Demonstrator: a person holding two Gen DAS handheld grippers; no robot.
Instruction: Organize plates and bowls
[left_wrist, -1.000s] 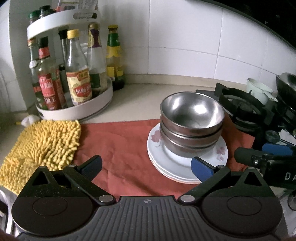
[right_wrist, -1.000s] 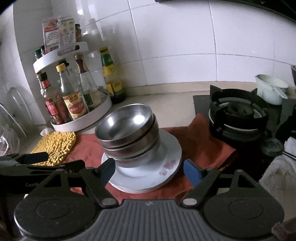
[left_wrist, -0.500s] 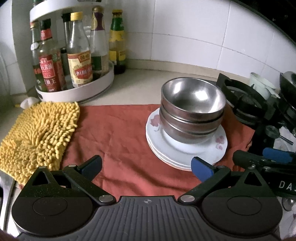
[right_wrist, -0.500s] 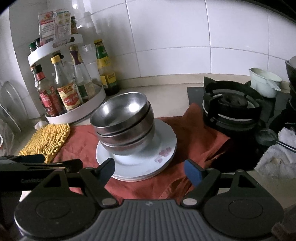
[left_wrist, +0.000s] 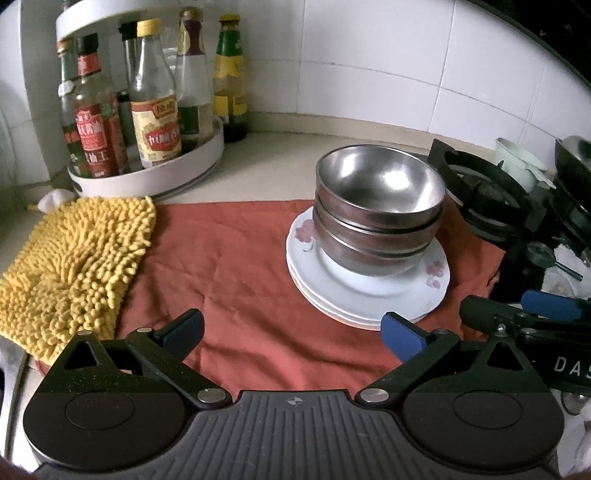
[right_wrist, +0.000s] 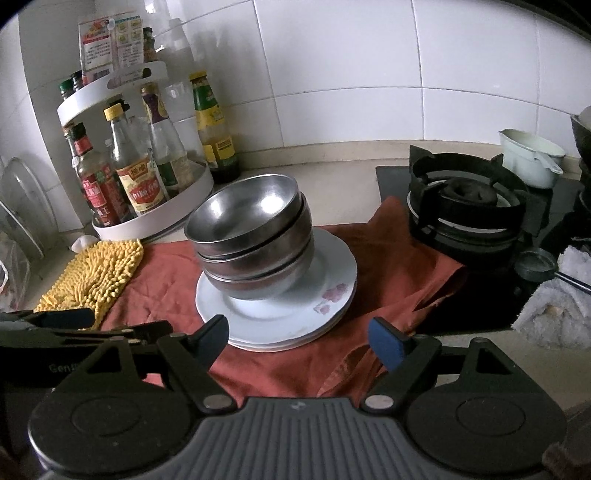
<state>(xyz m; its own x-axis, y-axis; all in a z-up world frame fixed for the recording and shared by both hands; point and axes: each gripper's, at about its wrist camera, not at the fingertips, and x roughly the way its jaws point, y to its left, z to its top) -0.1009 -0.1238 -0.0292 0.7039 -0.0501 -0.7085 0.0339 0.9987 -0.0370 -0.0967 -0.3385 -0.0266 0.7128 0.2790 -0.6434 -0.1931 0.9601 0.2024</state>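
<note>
left hand-held gripper: jaws apart, holding nothing | right hand-held gripper: jaws apart, holding nothing | bowls: three nested, on stacked plates | plates: on red cloth on desk

Bare red cloth left of bowl stack; stove right.

Two low, near wrist views, perhaps side-by-side, sharing bowls.

White tiled wall (glossy) behind a beige countertop.
</note>
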